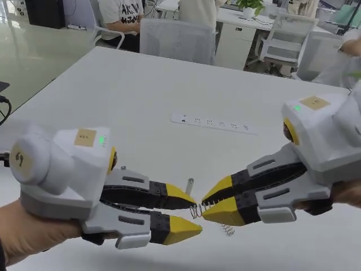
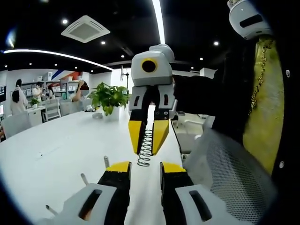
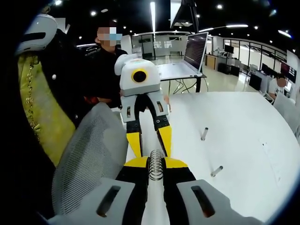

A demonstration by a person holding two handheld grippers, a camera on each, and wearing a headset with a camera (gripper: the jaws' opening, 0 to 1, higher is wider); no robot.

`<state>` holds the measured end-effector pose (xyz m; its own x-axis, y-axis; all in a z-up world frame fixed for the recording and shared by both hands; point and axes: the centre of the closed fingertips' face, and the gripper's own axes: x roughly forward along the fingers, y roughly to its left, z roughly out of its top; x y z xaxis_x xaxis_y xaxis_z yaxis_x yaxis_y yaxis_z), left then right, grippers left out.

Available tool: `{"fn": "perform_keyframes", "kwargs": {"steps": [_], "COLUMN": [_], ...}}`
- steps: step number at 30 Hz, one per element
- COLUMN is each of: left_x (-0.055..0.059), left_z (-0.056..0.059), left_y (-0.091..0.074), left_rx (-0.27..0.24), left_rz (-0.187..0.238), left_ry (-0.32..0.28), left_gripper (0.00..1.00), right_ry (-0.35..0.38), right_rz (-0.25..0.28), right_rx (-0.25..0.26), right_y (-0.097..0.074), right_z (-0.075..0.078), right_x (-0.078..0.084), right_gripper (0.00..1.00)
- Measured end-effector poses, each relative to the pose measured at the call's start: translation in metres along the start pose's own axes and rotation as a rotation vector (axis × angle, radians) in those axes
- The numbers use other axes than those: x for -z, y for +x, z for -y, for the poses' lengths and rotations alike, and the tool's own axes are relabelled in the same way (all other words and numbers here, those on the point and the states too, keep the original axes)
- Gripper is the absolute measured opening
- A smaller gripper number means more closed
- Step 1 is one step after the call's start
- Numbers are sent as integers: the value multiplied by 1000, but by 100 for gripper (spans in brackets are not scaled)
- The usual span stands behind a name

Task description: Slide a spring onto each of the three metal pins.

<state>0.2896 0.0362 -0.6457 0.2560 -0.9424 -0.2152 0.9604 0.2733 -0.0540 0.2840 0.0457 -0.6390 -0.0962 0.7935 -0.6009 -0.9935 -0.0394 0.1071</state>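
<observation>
1. Head view — left tongs (image 1: 197,214) come in from the lower left with their yellow tips spread apart, gripping nothing. The right tongs (image 1: 204,208) come in from the right, clamped on a spring (image 1: 196,211). The spring sticks out past the right tips into the gap between the left tips. A metal pin (image 1: 190,184) stands on the white tabletop (image 1: 141,84) just behind the meeting tips. A second spring (image 1: 227,230) lies on the tabletop just below the right tongs, and a power strip (image 1: 213,122) lies farther back.
2. Left gripper view — the left tongs' tips stand parted at the bottom. Facing them, the right tongs pinch the spring between their yellow tips. Its free end reaches toward the parted gap; whether it touches a tip I cannot tell. Three pins (image 2: 83,178) stand in a row on the tabletop to the left.
3. Right gripper view — the right tongs are closed on the spring, which lies lengthwise between their tips and pokes forward between the spread tips of the left tongs opposite. Two pins (image 3: 204,133) show on the tabletop to the right.
</observation>
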Motion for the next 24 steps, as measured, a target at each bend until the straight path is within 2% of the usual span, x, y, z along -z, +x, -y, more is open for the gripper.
{"fn": "perform_keyframes", "kwargs": {"steps": [8, 13, 19, 21, 24], "left_x": [6, 12, 16, 18, 17], "left_z": [-8, -9, -11, -14, -17], "left_y": [0, 0, -3, -4, -5], "left_rx": [-72, -110, -133, -154, -175], "left_rz": [-37, -57, -61, -68, -58], "left_ry": [-24, -71, -94, -100, -115], "left_gripper": [50, 71, 81, 84, 88], "right_ry": [-5, -1, 2, 0, -2], "right_rz": [-33, -48, -65, -70, -81], "right_rx": [6, 10, 13, 15, 20], "right_y": [-2, -5, -7, -8, -9], "right_z": [3, 4, 7, 9, 12], "right_x": [5, 8, 12, 13, 14], "right_gripper": [8, 8, 8, 8, 8]}}
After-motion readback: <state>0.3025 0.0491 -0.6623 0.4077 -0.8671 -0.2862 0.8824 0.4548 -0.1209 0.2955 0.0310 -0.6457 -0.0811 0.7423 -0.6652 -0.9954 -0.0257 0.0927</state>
